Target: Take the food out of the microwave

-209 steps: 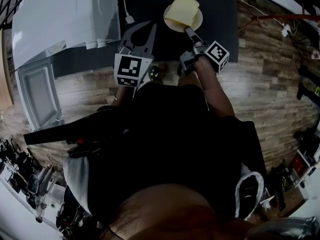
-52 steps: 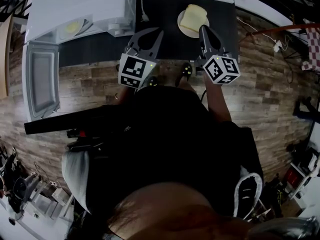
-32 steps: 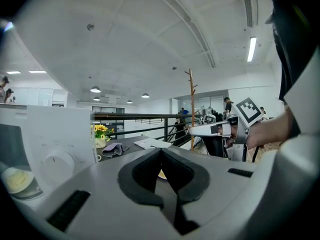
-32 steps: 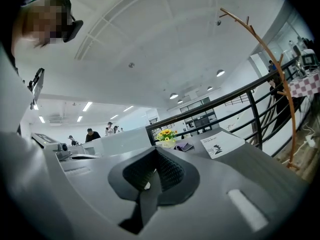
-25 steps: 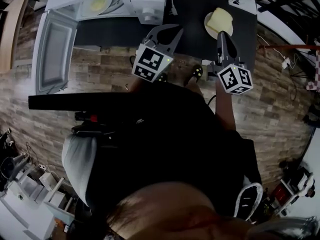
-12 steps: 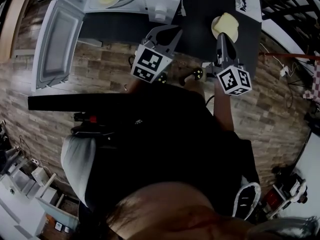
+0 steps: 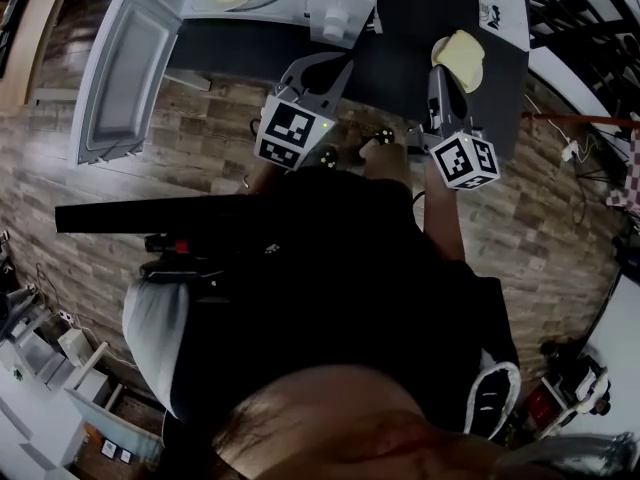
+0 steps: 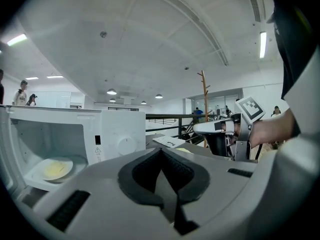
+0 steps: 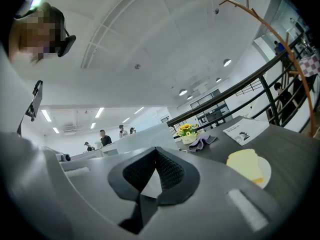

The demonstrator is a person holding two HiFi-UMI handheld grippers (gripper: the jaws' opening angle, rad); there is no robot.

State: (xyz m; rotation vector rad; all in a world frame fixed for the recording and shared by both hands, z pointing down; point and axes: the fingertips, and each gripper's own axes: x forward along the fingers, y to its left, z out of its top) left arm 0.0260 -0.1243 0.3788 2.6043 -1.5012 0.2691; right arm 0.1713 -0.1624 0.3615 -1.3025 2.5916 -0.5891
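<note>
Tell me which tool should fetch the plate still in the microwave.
Left. The left tool faces the open microwave with the plate inside; the right tool sits farther off, by the table's plate. Both are shut and empty.

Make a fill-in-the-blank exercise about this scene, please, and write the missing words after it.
1. The door of the white microwave stands ____.
2. Inside its cavity sits a plate of ____ food.
3. The jaws of the left gripper and the right gripper are ____, with nothing between them.
4. A second plate, holding a pale yellow slice, rests on the dark ____.

Missing words: open; yellow; shut; table.
</note>
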